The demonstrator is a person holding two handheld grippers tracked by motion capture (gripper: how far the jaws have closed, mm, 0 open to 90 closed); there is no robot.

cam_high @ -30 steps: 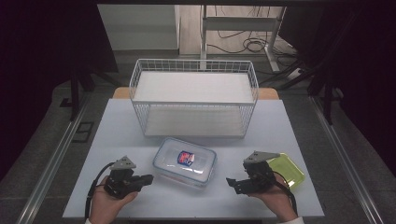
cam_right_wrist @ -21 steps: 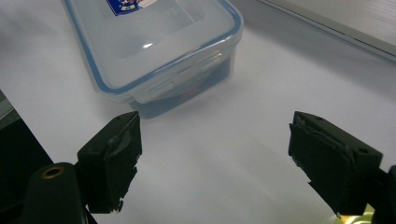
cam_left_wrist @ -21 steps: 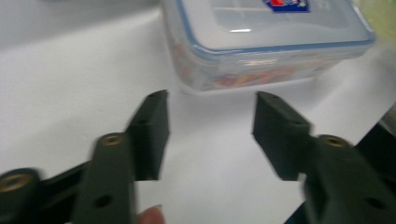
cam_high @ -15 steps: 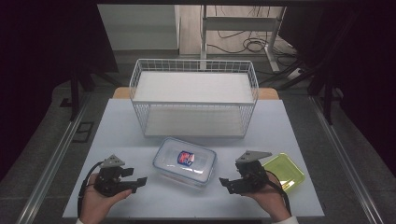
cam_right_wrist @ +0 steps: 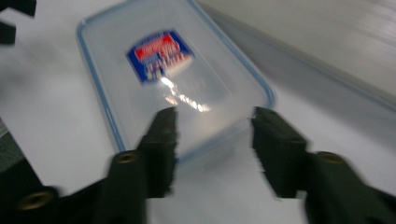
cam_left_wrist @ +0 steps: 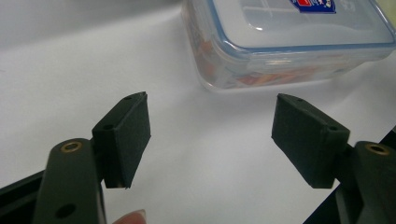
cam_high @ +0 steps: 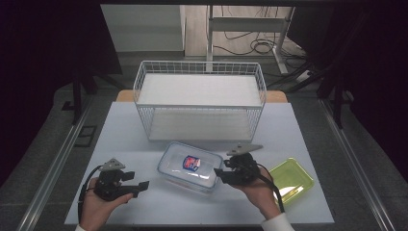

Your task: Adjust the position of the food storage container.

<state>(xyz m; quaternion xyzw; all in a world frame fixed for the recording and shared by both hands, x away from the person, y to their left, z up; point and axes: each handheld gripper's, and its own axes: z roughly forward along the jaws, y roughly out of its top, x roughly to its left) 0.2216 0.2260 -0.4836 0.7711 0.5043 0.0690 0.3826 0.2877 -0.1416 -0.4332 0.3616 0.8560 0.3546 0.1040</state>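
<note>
- The box is a clear, flat, rounded rectangle with a blue-edged lid and a red and blue label in the middle of the lid; through its wall, your left tongs view shows orange bits inside.
- It lies on the white counter, near the front edge, just in front of the wire basket and left of the green lid.
- Your right tongs are at the box's right end, right against it in the high view. In their own view the near corner of the box sits between the two jaws; the picture is blurred, so I cannot tell whether the pads touch it.
- Those jaws stand at middling width and have just been closing, with the box corner between them.
- Your left tongs lie well to the left of the box, apart from it, pointing toward it. Their jaws stand wide with only bare counter between them, and they have just been opening.
- Compared with a second ago, your right hand has come left from over the green lid to the box's end, and the green lid now lies uncovered.
- Your left hand is in much the same place as before, and the box has not shifted.
</note>
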